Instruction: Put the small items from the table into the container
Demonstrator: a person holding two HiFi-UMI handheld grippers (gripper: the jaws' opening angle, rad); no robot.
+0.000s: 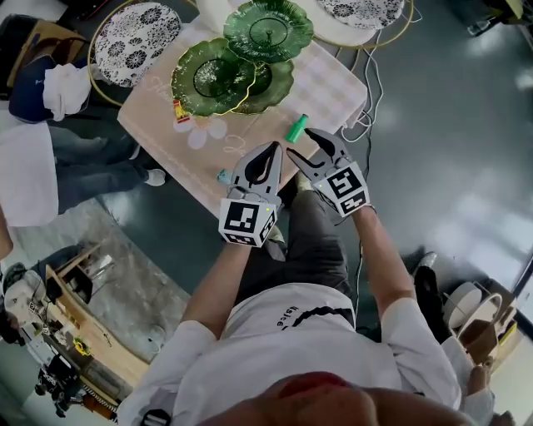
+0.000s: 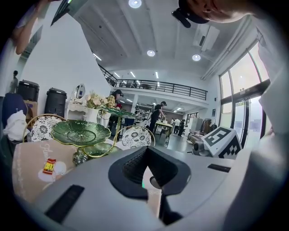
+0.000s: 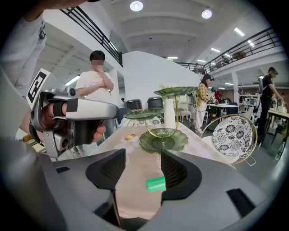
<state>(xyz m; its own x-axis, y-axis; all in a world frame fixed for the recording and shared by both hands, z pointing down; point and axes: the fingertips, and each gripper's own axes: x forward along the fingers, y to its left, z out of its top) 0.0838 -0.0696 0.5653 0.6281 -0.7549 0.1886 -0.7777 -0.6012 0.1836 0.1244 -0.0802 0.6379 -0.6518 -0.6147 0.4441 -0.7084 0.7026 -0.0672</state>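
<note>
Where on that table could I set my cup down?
The table is bare right of the green tiered stand, out to its corner, and on the near strip between the green cylinder and the small teal item. It is crowded around the stand, with a red-and-yellow packet to its left.

A table (image 1: pixel 158 108) under a pale beige cloth stands on a glossy grey floor (image 1: pixel 450 150). Round-backed chairs (image 1: pixel 137 42) in a black-and-white floral pattern sit at its far side, and a cluttered wooden bench (image 1: pixel 83 324) stands well apart from its near corner. Beyond the table rise white walls (image 2: pixel 54 67), a railed mezzanine (image 2: pixel 153 85) and tall windows (image 2: pixel 244 103), with round ceiling lights (image 2: pixel 134 3) glowing high above it.
</note>
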